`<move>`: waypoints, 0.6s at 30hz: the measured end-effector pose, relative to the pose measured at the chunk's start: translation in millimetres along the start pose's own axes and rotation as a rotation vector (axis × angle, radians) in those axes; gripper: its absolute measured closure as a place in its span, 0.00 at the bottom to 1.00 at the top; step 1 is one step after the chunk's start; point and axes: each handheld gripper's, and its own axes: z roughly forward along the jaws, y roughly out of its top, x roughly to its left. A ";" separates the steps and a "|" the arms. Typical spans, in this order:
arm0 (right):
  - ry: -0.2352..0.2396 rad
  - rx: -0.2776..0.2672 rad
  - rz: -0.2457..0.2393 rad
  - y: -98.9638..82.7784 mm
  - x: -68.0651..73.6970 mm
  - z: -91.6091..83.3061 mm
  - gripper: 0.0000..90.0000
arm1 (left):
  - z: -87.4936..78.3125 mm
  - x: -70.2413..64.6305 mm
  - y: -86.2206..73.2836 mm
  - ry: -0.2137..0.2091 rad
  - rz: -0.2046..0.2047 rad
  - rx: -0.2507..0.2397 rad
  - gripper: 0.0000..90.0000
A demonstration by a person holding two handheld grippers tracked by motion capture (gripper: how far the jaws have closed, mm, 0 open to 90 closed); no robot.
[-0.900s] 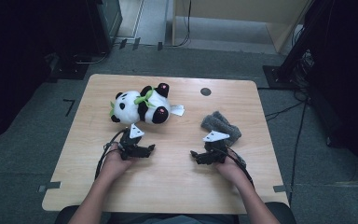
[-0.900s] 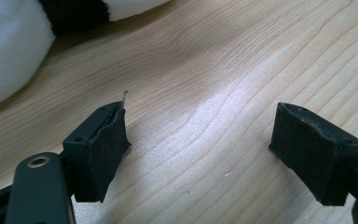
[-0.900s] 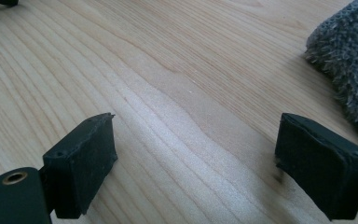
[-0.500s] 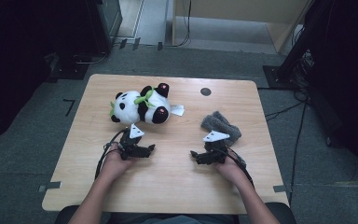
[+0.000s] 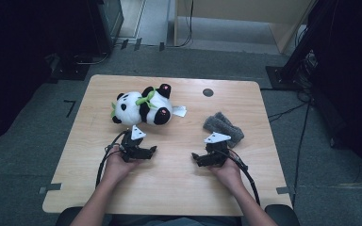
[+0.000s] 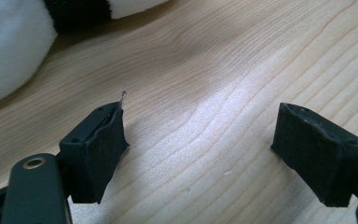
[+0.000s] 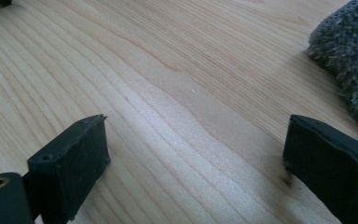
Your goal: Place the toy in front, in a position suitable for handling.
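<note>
Both grippers, the left point(image 5: 147, 151) just short of the plush panda point(image 5: 141, 107) and the right point(image 5: 202, 159) beside the grey fuzzy cloth point(image 5: 223, 126), lay open and empty on the table point(image 5: 179, 188), unmoved since a moment before, so no grasp had begun.

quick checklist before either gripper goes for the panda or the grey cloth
1. Left gripper jaws apart with nothing between them: ok.
2. Right gripper jaws apart with nothing between them: ok.
3. Panda plush lying just beyond the left gripper, unobstructed: ok.
4. Grey fuzzy cloth lying right beside the right gripper: ok.
5. Bare table between the two hands: ok.
6. Which part of the panda gives a firm grip: cannot tell.
</note>
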 end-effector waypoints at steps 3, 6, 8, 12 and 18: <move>0.000 0.002 0.000 0.4 0.3 0.6 0.06 | -0.7 0.8 -0.7 -0.012 0.011 0.000 0.18; 0.000 0.002 0.000 0.4 0.2 0.6 0.06 | -2.1 1.0 -0.2 -0.012 0.013 0.006 0.20; 0.000 0.002 0.000 0.5 0.3 0.6 0.06 | -2.9 1.3 0.0 -0.012 0.014 0.006 0.27; 0.001 0.004 -0.002 1.1 0.6 1.8 0.04 | -3.9 1.9 0.6 -0.022 0.010 0.011 0.28; -0.002 0.001 0.001 0.9 0.5 1.4 0.06 | -5.0 4.2 1.5 -0.054 -0.011 0.012 0.29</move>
